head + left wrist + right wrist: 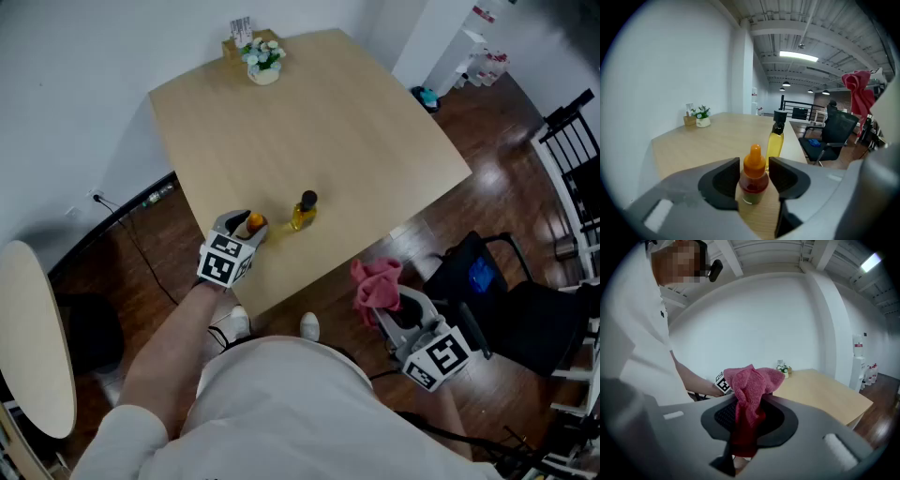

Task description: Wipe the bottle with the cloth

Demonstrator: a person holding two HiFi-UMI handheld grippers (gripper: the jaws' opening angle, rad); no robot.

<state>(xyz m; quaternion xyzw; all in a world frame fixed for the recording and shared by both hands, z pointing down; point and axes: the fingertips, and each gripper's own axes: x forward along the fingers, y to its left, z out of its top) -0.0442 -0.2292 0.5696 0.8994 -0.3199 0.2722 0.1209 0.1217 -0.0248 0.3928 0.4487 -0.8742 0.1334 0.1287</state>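
A small bottle [753, 177] with an orange cap and dark red contents stands on the wooden table [309, 122] near its front edge. My left gripper [753, 180] is shut on it, one jaw against each side; the head view shows this gripper [246, 228] with the orange cap [255, 222] between its jaws. A taller yellow bottle [303, 212] with a black cap stands just beyond, to the right [775, 140]. My right gripper [747, 420] is shut on a pink cloth [750, 385], held in the air off the table's near edge [377, 281].
A small potted plant [263, 62] and a box [241, 37] sit at the table's far corner. A black office chair [497, 291] stands right of my right gripper. A round table [33, 337] is at the left, a black rack [577, 141] at the far right.
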